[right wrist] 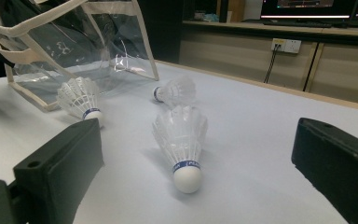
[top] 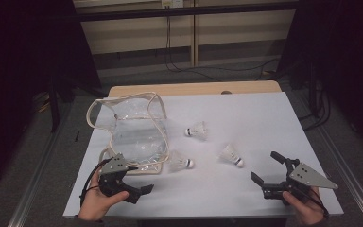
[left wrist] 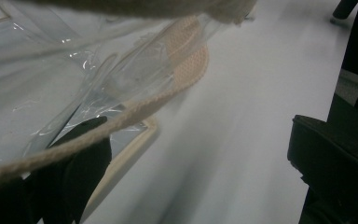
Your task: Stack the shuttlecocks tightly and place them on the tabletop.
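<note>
Right gripper (top: 267, 172) is sitting near the desk's (top: 264, 113) front right corner, jaws spread wide, gripping nothing, lining up on the nearest shuttlecock (right wrist: 182, 142); that one is lying on its side right of centre, cork nose toward the gripper; it's looking feather-light, white plastic skirt thin and crushable, rounded cork hard and a bit slick, so pinching the cork or the blue band just behind it seems safest; squeezing the skirt is likely deforming it. Left gripper (top: 137, 191) is resting near the front left corner, jaws apart, one jaw tucked under the bag's woven cream handle (left wrist: 121, 119), not clamping it. Second shuttlecock (top: 182, 162) is lying just beside the bag's front corner; third shuttlecock (top: 197, 131) is lying farther back, mid-desk. Clear bag (top: 132, 135) is slumping along the left edge; floppy glossy vinyl, cream webbing trim; mouth probably needs holding open by the handle.
</note>
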